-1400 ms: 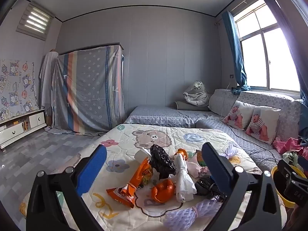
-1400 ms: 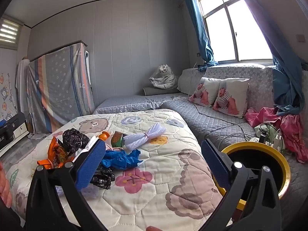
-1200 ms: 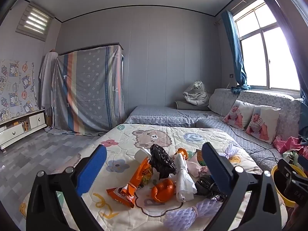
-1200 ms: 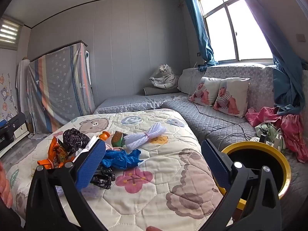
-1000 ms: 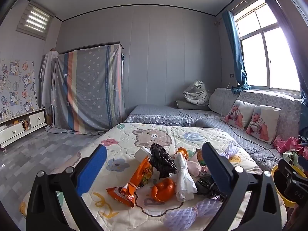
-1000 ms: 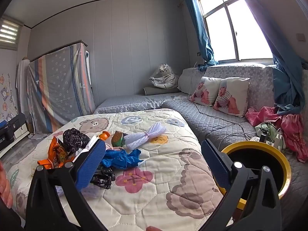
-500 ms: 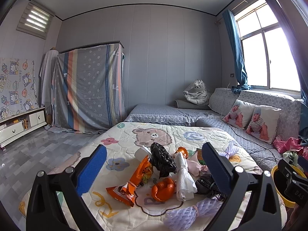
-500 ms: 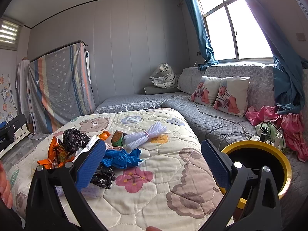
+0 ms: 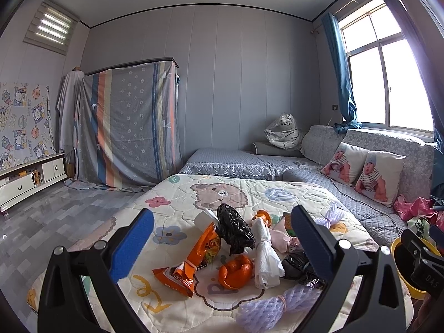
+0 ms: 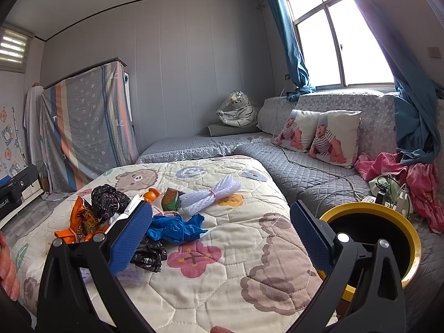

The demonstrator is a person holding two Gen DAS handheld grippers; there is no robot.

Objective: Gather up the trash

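Observation:
Trash lies in a heap on the cartoon quilt [image 9: 177, 194]: an orange snack bag [image 9: 191, 260], a black plastic bag [image 9: 234, 229], a twisted white bag [image 9: 266, 252], orange peel [image 9: 236, 273] and a lilac foam net [image 9: 266, 306]. My left gripper [image 9: 219, 245] hovers open above the heap, holding nothing. In the right wrist view a blue plastic bag [image 10: 174, 227], a white foam net [image 10: 211, 194] and a black bag [image 10: 149, 255] lie on the quilt [image 10: 222, 277]. My right gripper [image 10: 219, 245] is open and holds nothing. A yellow-rimmed black bin [image 10: 388, 222] stands to its right.
A grey quilted sofa [image 10: 305, 161] with two baby-print pillows [image 10: 319, 136] runs along the window wall. Pink clothes [image 10: 416, 183] and cables lie beyond the bin. A hand [image 10: 7, 266] shows at the left edge. A striped sheet covers a wardrobe [image 9: 125, 122].

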